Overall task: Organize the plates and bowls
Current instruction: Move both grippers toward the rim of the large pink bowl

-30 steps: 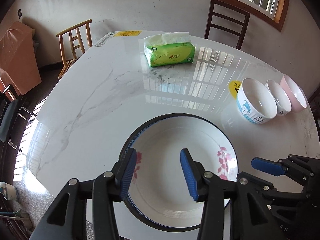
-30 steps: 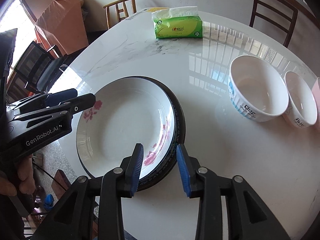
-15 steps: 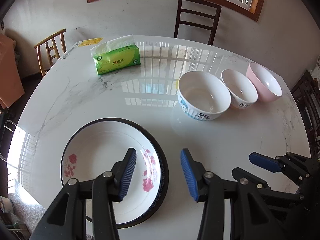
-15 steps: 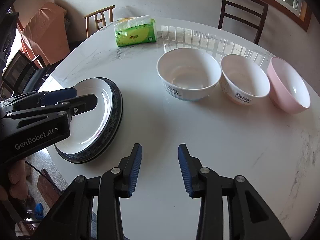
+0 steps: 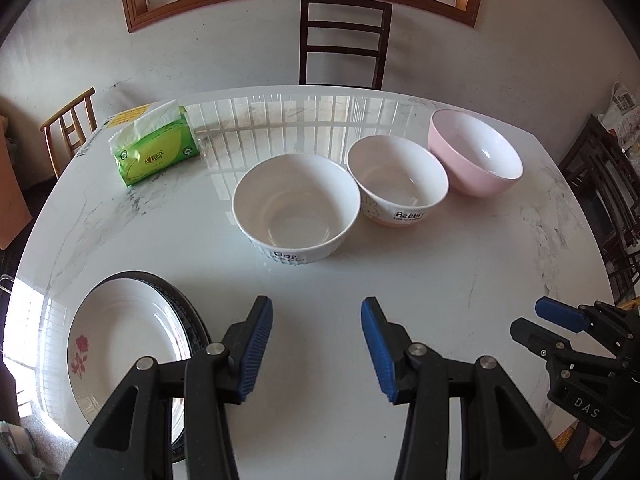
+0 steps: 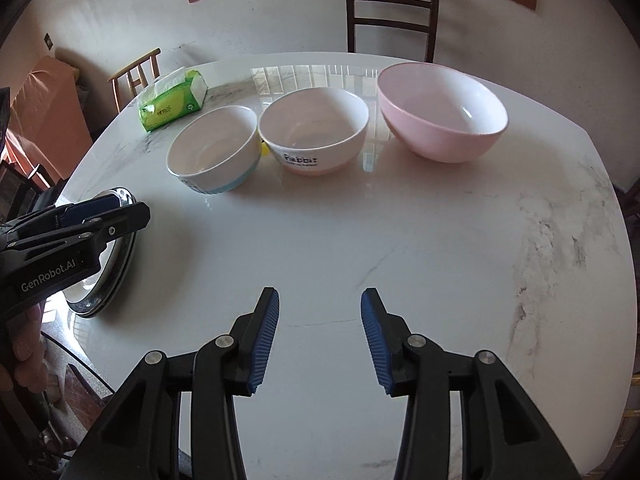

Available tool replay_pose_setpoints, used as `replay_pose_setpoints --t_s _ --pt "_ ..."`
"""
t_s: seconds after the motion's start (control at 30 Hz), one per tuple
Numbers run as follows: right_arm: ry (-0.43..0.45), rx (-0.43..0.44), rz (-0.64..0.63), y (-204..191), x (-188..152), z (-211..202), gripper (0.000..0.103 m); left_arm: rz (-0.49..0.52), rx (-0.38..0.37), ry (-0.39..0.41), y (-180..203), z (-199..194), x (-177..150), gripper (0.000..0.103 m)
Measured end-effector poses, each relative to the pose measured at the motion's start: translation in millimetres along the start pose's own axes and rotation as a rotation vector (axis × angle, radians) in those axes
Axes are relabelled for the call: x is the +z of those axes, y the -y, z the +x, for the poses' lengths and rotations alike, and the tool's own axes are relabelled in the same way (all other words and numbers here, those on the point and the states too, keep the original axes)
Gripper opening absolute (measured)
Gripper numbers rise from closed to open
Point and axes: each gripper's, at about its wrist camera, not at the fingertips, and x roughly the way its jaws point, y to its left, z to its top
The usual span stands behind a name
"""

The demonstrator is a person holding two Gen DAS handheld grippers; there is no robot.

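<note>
A white rose-patterned plate (image 5: 120, 344) lies stacked on a dark-rimmed plate at the table's near left. In the right wrist view the plate stack (image 6: 120, 256) is half hidden behind my left gripper. Three empty bowls stand in a row further back: a white "Dog" bowl (image 5: 296, 212) (image 6: 212, 148), a "Rabbit" bowl (image 5: 396, 180) (image 6: 314, 132) and a pink bowl (image 5: 476, 152) (image 6: 440, 112). My left gripper (image 5: 317, 344) hangs open over bare marble just right of the plates. My right gripper (image 6: 320, 336) hovers in front of the bowls; its jaws are opening, with nothing between them.
A green tissue pack (image 5: 156, 152) lies at the back left of the round marble table (image 5: 460, 280). A dark chair (image 5: 344, 40) stands behind the table and a light wooden chair (image 5: 68, 128) at the left. More dark chairs (image 5: 608, 200) line the right side.
Both grippers have swept right, off the stacked plates and toward the bowls. The plates now sit at the left of both views. The right jaws have spread a little.
</note>
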Motion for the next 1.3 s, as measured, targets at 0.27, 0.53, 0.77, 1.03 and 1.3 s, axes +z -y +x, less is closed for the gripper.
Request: replay_pose_setpoints --t_s 0.27,0.53,0.77,1.03,1.3 --pt "-0.029 -0.034 0.121 73.9 3.1 -2.3 0.041 0.037 0.061 -0.010 7.0 14.0 21.8 0.047" --pt "0.000 -0.044 0.180 117.7 34.0 -12.8 0.046 0.083 0.004 -0.033 25.3 21.3 69.7 0.047" --pt "0.025 -0.062 0.207 147.1 83.3 -14.3 0.047 0.151 -0.080 -0.017 68.9 30.4 126.8 0.047" --pt "0.032 -0.065 0.290 180.3 136.1 7.9 0.047 0.096 -0.144 -0.060 101.1 68.4 185.9 0.047" --pt "-0.012 -0.088 0.294 187.4 168.0 44.4 0.046 0.083 -0.092 -0.168 123.2 130.1 217.8 0.047"
